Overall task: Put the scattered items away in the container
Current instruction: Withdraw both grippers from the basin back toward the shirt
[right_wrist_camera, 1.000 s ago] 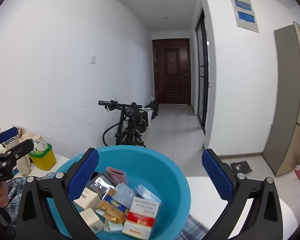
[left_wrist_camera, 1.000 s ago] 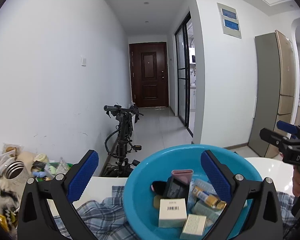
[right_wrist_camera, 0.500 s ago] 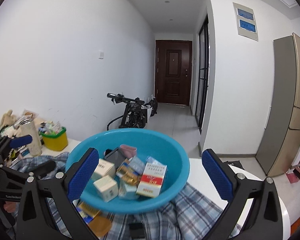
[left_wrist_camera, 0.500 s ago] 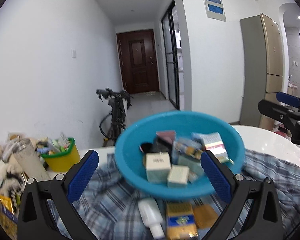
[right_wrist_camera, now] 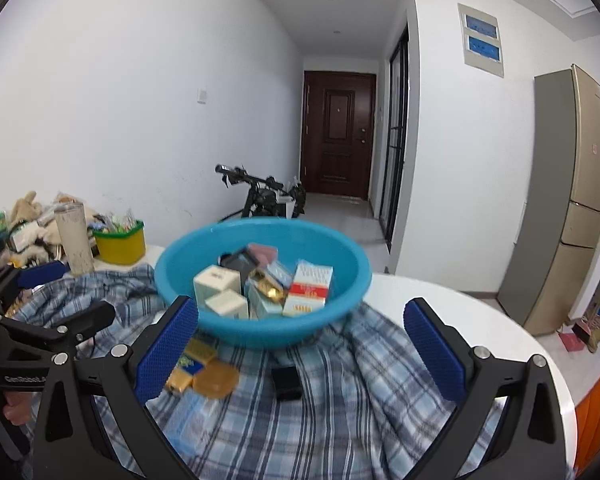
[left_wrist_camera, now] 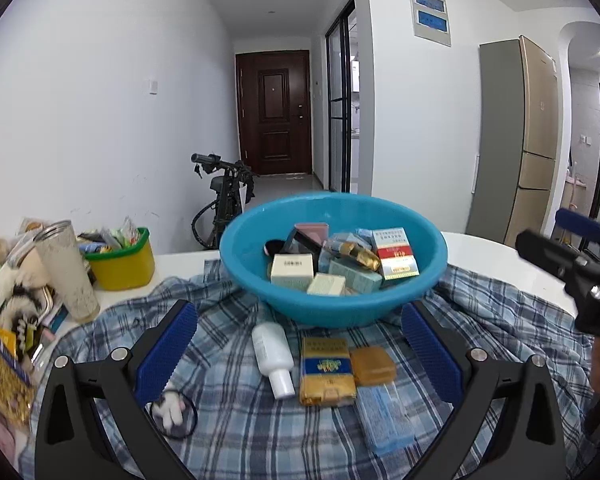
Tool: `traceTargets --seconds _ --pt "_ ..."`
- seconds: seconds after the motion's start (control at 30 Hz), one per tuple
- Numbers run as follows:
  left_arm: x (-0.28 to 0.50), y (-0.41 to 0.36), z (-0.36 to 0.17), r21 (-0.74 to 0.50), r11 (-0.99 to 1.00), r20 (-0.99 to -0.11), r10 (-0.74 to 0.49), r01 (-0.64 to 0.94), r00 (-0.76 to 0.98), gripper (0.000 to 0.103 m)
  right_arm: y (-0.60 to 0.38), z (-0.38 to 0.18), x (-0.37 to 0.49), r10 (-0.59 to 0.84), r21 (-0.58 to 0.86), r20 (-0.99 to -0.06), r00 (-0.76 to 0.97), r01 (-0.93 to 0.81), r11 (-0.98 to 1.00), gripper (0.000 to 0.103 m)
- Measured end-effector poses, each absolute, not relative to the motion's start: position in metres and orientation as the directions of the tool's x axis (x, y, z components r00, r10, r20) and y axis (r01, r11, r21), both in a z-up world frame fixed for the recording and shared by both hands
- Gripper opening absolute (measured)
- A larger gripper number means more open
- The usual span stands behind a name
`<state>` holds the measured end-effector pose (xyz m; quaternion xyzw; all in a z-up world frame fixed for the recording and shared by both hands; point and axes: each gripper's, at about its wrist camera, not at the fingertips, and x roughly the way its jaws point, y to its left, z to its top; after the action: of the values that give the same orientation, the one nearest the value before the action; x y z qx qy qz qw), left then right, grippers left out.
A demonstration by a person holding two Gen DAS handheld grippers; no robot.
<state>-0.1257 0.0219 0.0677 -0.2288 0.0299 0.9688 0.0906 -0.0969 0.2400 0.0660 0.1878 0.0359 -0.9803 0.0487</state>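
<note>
A blue plastic basin (left_wrist_camera: 332, 304) (right_wrist_camera: 260, 328) holding several small boxes stands on a plaid cloth (left_wrist_camera: 236, 432) (right_wrist_camera: 340, 400). In front of it, in the left wrist view, lie a white bottle (left_wrist_camera: 272, 350), a gold and blue packet (left_wrist_camera: 326, 368), an amber case (left_wrist_camera: 372, 365), a pale blue box (left_wrist_camera: 384, 416) and a small white plush on a black ring (left_wrist_camera: 172, 414). The right wrist view shows a small black item (right_wrist_camera: 286, 380) on the cloth. My left gripper (left_wrist_camera: 296, 356) and right gripper (right_wrist_camera: 300, 348) both hover open and empty, short of the basin.
A yellow tub with a green rim (left_wrist_camera: 120, 264), a tall tumbler (left_wrist_camera: 70, 276) and a heap of plush toys and packets (left_wrist_camera: 4, 320) crowd the table's left. The round white table (right_wrist_camera: 480, 320) ends at right. A bicycle (left_wrist_camera: 224, 196) stands in the hallway behind.
Both grippers have pulled back and up from over the basin, so the loose items on the cloth in front of it have come into view. Both stay open.
</note>
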Motion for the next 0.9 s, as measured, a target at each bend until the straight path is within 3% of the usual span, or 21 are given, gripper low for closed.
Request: traceTargets --seconds 0.4,0.9 --pt "-0.112 0.034 0.039 0.002 -0.972 -0.527 0.199 -0.235 -0.826 0.103 0.251 0.043 -0.094 -0.097 0.016 -0.434 -0.896 0.1 -0.995 0.103" --pt "-0.142 0.076 -0.014 -0.084 -0.924 -0.716 0.316 -0.373 -0.622 0.103 0.294 0.018 -0.105 -0.08 0.143 -0.505 -0.86 0.008 -0.99 0.103"
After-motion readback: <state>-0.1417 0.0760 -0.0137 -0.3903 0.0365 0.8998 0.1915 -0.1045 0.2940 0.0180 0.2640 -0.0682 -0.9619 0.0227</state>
